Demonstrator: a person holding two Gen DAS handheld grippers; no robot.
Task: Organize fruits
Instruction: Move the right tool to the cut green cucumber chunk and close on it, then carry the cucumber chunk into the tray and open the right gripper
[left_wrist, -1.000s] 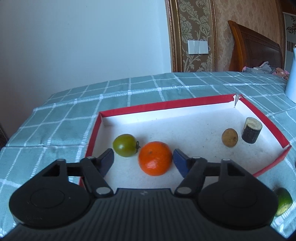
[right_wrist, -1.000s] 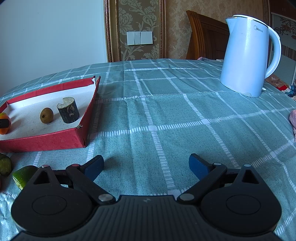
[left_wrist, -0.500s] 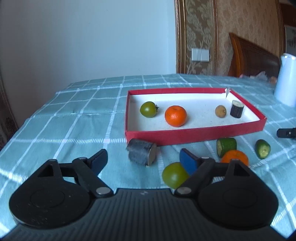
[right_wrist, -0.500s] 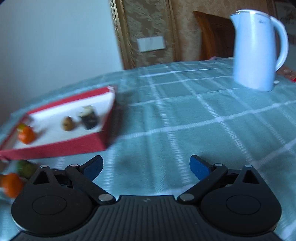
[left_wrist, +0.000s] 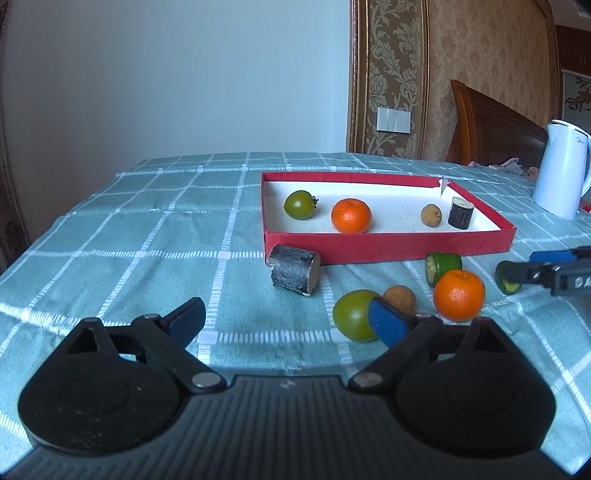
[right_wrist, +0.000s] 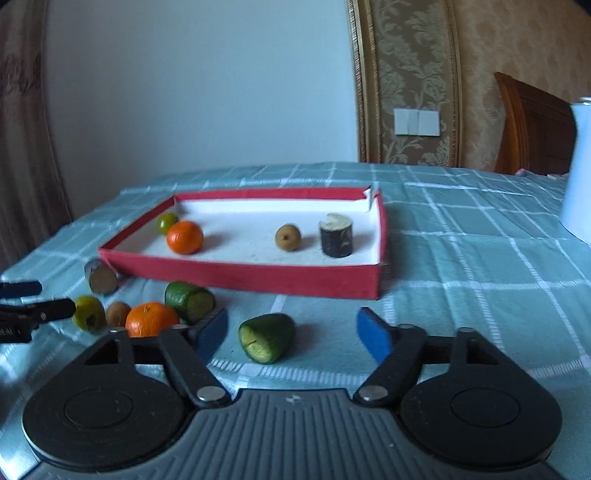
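Right tool (right_wrist: 291, 332) has just been narrowing its blue pads, yet nothing is pinched: the green cut cucumber-like chunk with a pale face (right_wrist: 266, 338) lies on the checked teal cloth of the desk (right_wrist: 461, 266) between the pads, neither one touching it. To take it well, I judge the pads should come down level on its rounded green flanks, not on the slanted cut face, then lift over the near wall of the red shallow cardboard tray with a white floor (right_wrist: 258, 277).

Left tool (left_wrist: 286, 317) has just been opening and stands spread wide and empty, its right pad in front of a loose green tomato (left_wrist: 351, 314).

That chunk is stubby, dark-skinned, tipped on its side just in front of the tray. A second green chunk (right_wrist: 189, 301) and an orange mandarin (right_wrist: 149, 323) lie near its left. Inside the tray sit another mandarin (right_wrist: 184, 237) and a black-barked stub (right_wrist: 336, 239).
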